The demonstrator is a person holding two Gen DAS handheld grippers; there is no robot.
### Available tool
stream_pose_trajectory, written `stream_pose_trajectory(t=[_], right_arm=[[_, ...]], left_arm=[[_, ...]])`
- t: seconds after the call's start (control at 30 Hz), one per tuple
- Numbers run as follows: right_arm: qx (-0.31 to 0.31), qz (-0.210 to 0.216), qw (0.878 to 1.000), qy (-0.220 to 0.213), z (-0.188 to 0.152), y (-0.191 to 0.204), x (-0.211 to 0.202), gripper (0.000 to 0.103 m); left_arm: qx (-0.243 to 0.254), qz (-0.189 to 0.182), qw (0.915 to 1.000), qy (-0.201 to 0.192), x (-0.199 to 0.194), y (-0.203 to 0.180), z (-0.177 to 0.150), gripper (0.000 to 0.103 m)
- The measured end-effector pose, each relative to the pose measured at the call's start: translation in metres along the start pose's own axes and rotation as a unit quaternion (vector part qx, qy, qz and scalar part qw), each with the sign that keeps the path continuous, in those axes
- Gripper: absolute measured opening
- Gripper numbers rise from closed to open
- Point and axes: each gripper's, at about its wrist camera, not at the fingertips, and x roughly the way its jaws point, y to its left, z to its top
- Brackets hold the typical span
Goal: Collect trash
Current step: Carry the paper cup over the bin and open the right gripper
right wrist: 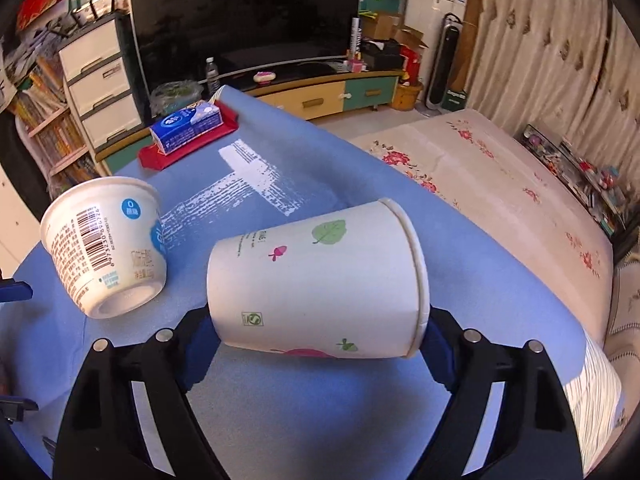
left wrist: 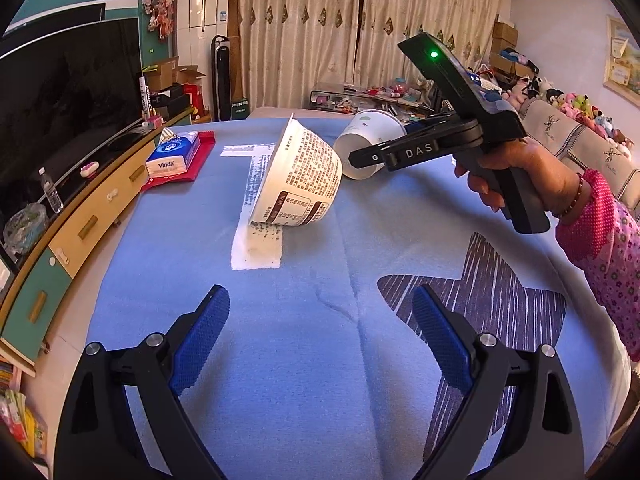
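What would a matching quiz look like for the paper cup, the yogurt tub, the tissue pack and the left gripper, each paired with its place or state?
Things
1. paper cup
2. yogurt tub
3. tissue pack
4. left gripper

Place or state
A. open, nothing between its fingers
B. resting on a red packet
C. on its side between the right gripper fingers
D. tipped over on the blue cloth, ungripped

Pairs: 1-C, 2-D, 3-B, 4-A

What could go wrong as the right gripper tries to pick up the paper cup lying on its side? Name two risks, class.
1. The paper cup is held end to end, base to rim, by the right gripper; thin walls could buckle or slip out.
2. The yogurt tub lies tipped close beside it; a swing of the cup might send it rolling on the blue cloth.
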Motion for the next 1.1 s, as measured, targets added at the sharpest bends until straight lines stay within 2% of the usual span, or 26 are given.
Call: stream_pose_trajectory(t=[0.2, 0.33, 0.6, 0.7, 0.9, 1.1], right_arm=[[0.031, -0.019, 0.999, -0.031, -0.027, 0.003, -0.048, 0.080], [0.057, -0.029, 0.997, -0.045, -0.061, -0.002, -0.090, 0.080], [0.130, -0.108, 0.984, -0.056, -0.161, -0.030, -0.167, 0.080], [0.180, -0.141, 0.972, -0.050, -0.204, -0.055, -0.189, 0.080], [0.279, -0.198, 0.939, -0.039, -0.287, -0.102, -0.217, 0.080], [0.346, -0.233, 0.909, -0.019, -0.338, -0.137, -0.218, 0.080]], left_arm=[[0.007, 0.004, 1.0000, -0.005, -0.002, -0.003, 0.000, 0.092], [0.013, 0.008, 0.9998, -0.009, -0.004, -0.006, -0.001, 0.093], [0.006, 0.012, 0.9998, -0.014, -0.007, -0.003, -0.001, 0.093], [0.001, 0.012, 0.9998, -0.013, -0.005, 0.000, 0.000, 0.093], [0.002, 0.018, 0.9998, -0.012, -0.004, -0.001, 0.000, 0.097], [0.019, 0.020, 0.9995, -0.014, -0.004, -0.006, -0.001, 0.098]])
